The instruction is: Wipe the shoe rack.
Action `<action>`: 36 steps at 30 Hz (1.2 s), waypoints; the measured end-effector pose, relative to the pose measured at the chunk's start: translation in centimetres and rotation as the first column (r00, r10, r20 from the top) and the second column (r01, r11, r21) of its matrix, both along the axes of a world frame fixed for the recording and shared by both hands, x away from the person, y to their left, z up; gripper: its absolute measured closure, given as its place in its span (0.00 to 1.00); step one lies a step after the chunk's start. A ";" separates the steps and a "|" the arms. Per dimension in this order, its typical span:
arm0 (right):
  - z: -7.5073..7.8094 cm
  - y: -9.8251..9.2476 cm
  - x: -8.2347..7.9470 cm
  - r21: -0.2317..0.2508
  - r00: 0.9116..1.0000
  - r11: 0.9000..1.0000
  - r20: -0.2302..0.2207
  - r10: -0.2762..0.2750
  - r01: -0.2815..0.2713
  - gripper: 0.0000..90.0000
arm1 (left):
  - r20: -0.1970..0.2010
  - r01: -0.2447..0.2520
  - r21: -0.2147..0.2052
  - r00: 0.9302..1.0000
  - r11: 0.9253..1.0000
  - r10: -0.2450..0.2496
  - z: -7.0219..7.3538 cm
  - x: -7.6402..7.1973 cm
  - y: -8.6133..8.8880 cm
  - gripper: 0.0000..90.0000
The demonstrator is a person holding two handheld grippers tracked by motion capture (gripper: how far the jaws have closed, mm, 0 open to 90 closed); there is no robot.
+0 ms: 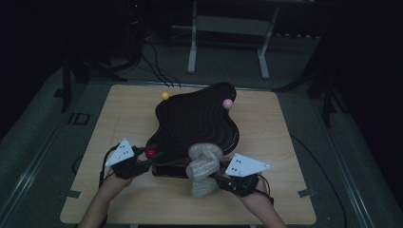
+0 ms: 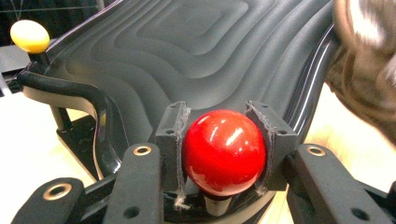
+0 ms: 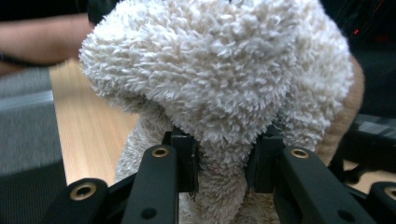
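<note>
Fluffy cream cloth [image 3: 219, 88], lower centre of frame: right gripper [image 3: 223, 163] jaws pinching it. Left gripper [image 2: 224, 154] jaws clamp red ball knob [image 2: 224, 151] at black ridged tray [image 2: 187, 51] edge, on desk [image 1: 123, 114].

I see a glossy, smooth red ball [image 2: 224, 151], a matt black ridged plastic board [image 2: 187, 51], fluffy cream cloth [image 3: 219, 79] and a pale wooden table [image 1: 123, 114].

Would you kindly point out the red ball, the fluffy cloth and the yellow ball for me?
red ball [image 2: 224, 151]: left gripper view, middle of its glossy front.
fluffy cloth [image 3: 219, 74]: right gripper view, middle of the white pile.
yellow ball [image 1: 165, 96]: high view, its top.
</note>
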State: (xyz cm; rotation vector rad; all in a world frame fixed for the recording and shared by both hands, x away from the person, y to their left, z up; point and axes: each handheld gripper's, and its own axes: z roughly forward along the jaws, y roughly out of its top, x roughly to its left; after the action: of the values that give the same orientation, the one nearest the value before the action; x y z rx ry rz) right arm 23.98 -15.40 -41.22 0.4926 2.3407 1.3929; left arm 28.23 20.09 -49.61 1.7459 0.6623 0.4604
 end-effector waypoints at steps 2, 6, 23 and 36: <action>0.6 -0.3 0.0 0.025 1.000 1.000 0.015 -0.009 0.009 0.77 | 0.000 0.001 0.000 1.000 1.000 -0.001 0.0 0.0 0.0 0.66; -0.8 0.5 0.3 -0.025 1.000 1.000 -0.013 0.003 -0.003 0.77 | -0.002 -0.001 -0.001 1.000 1.000 0.001 0.0 0.0 0.0 0.66; -0.8 2.0 0.0 -0.032 1.000 0.999 0.016 -0.003 0.003 0.76 | -0.002 0.001 -0.004 1.000 1.000 -0.001 0.0 0.0 0.0 0.66; 0.4 2.2 0.0 -0.021 0.998 1.000 0.066 -0.021 0.023 0.76 | -0.002 0.002 -0.004 1.000 1.000 -0.002 0.0 0.0 0.0 0.66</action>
State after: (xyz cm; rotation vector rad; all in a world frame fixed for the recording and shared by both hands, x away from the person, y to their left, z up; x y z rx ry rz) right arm 24.02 -13.16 -40.78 0.4577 2.2886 1.3514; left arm 28.24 20.12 -49.64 1.7431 0.6623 0.4560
